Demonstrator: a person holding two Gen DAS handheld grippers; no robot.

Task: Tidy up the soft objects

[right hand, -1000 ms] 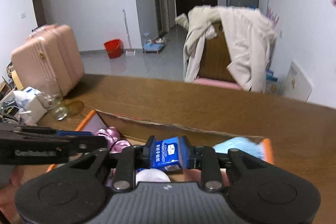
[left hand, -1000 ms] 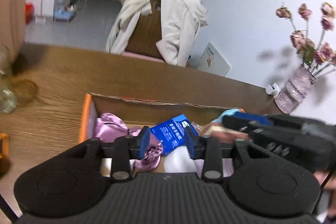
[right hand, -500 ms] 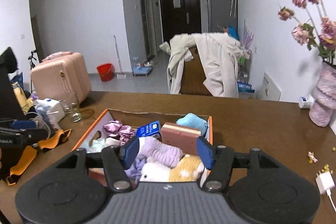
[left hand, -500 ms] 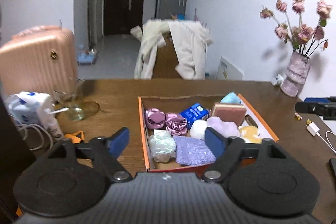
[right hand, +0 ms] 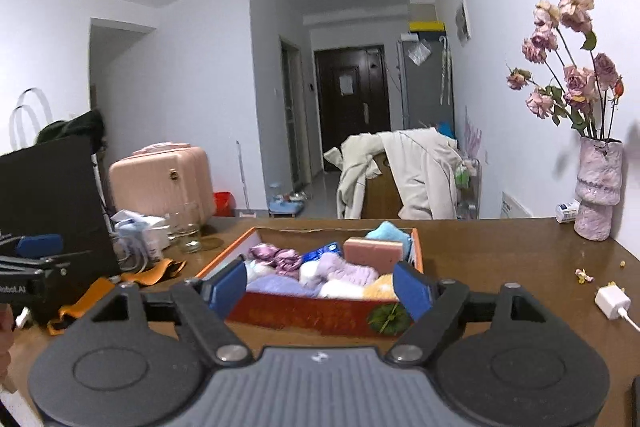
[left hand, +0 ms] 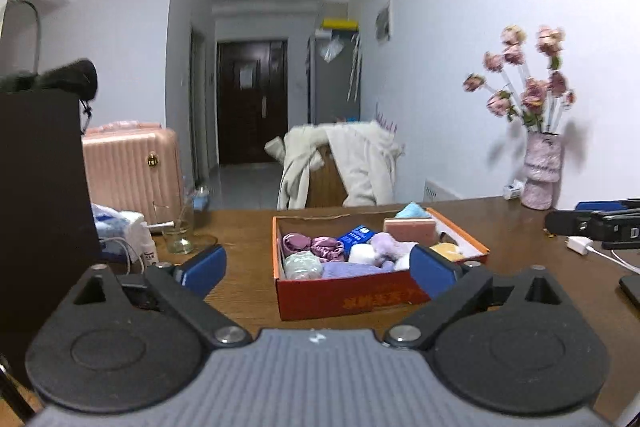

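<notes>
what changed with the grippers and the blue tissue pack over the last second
Both grippers let go and pulled back from the box: the right gripper, earlier shut on the blue tissue pack, is now open, as is the left gripper. The pack lies in the box; the other soft items stayed put.

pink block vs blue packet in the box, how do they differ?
The pink block is a thick, plain slab standing on its long edge; the blue packet is thin, printed with white text, and lies tilted. The block shows fully and sits toward the box's right side; the packet, mid-box, is partly hidden by a purple satin scrunchie. Both sit in the orange box.
</notes>
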